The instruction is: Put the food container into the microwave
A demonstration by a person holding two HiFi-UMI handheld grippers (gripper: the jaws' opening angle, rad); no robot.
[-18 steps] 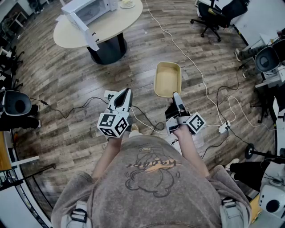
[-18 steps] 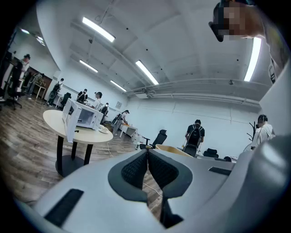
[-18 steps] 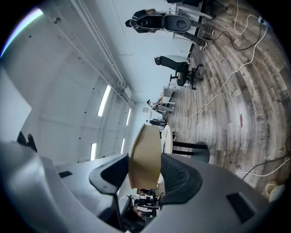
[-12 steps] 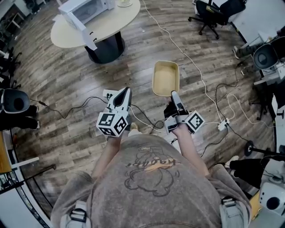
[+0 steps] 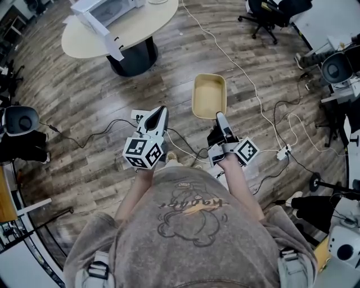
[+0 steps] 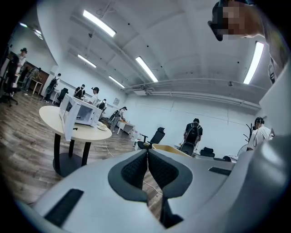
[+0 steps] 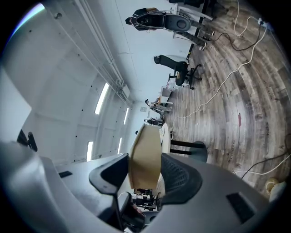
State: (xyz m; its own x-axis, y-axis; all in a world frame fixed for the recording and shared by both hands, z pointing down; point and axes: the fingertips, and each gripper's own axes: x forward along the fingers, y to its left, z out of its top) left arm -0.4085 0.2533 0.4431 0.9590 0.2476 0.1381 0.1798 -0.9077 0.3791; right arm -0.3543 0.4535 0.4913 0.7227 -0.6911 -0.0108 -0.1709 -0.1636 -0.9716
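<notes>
The beige food container (image 5: pixel 209 94) hangs level over the floor ahead of me, with my right gripper (image 5: pixel 220 117) shut on its near rim. In the right gripper view the container (image 7: pixel 145 154) stands edge-on between the two pads of the right gripper (image 7: pixel 144 175). My left gripper (image 5: pixel 159 111) is beside it on the left, shut and empty; its pads meet in the left gripper view (image 6: pixel 147 159). The white microwave (image 5: pixel 107 8) sits on the round table (image 5: pixel 135 31) far ahead to the left, its door (image 5: pixel 104 36) swung open. It also appears in the left gripper view (image 6: pixel 79 111).
Cables and a power strip (image 5: pixel 138 117) trail across the wooden floor below the grippers. Office chairs (image 5: pixel 267 14) stand at the upper right and a dark chair (image 5: pixel 19 121) at the left. Several people stand in the background of the left gripper view (image 6: pixel 195 134).
The right gripper still holds the container in much the same pose. The table with the microwave has drifted slightly towards the upper left of the head view.
</notes>
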